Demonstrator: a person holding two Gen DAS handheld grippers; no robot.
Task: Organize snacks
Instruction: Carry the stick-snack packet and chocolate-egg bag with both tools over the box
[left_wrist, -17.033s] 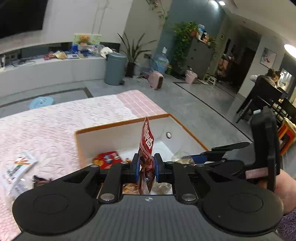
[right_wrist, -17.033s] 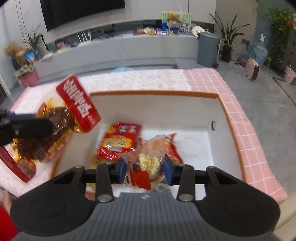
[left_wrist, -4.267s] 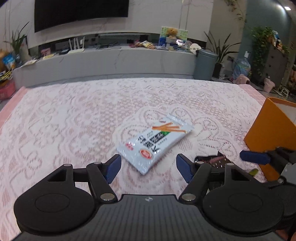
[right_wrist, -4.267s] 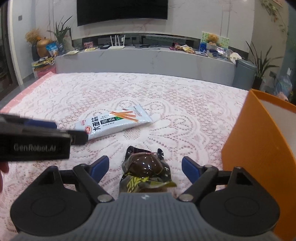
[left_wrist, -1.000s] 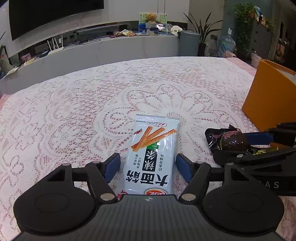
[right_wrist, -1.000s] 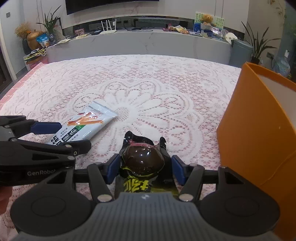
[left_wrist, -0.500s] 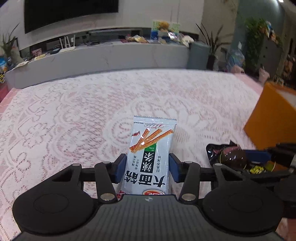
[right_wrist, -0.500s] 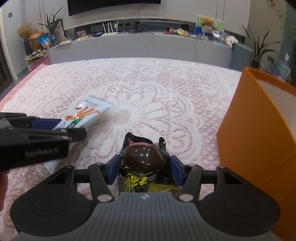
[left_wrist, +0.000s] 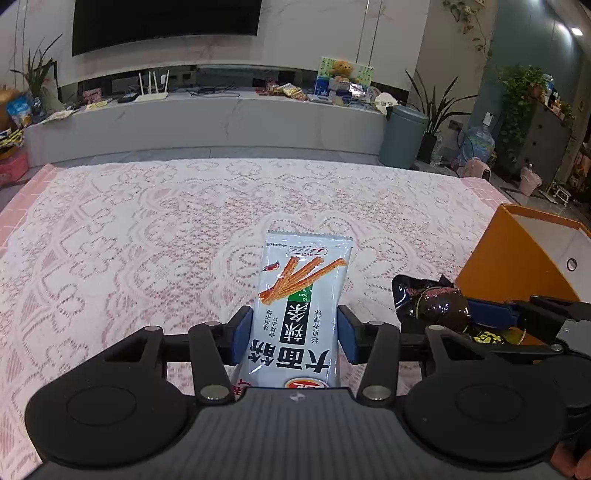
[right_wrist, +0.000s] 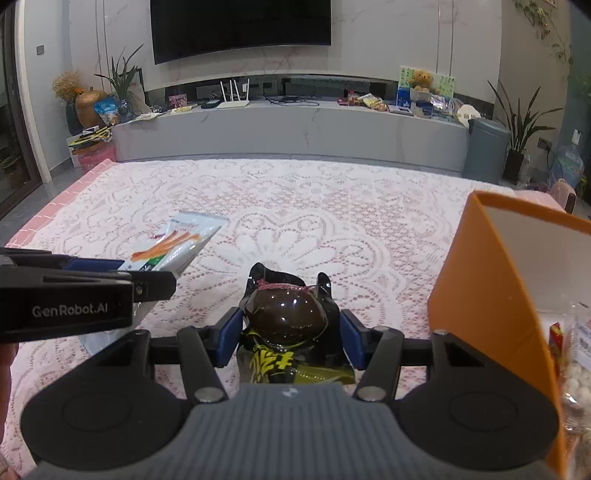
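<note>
The left gripper (left_wrist: 294, 334) clamps the white snack packet (left_wrist: 301, 314). The right gripper (right_wrist: 291, 338) clamps the dark snack pouch (right_wrist: 284, 314). Both are over the lace-covered worktop (left_wrist: 129, 240), beside the orange box (right_wrist: 476, 280).

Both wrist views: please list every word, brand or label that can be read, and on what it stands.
"GenRobot.AI": side of the left gripper.
"大面筋" and "辣条", seen upside down: white snack packet between the left jaws.
Small print on that packet: too small.
Yellow characters on the dark egg packet: not readable.
</note>
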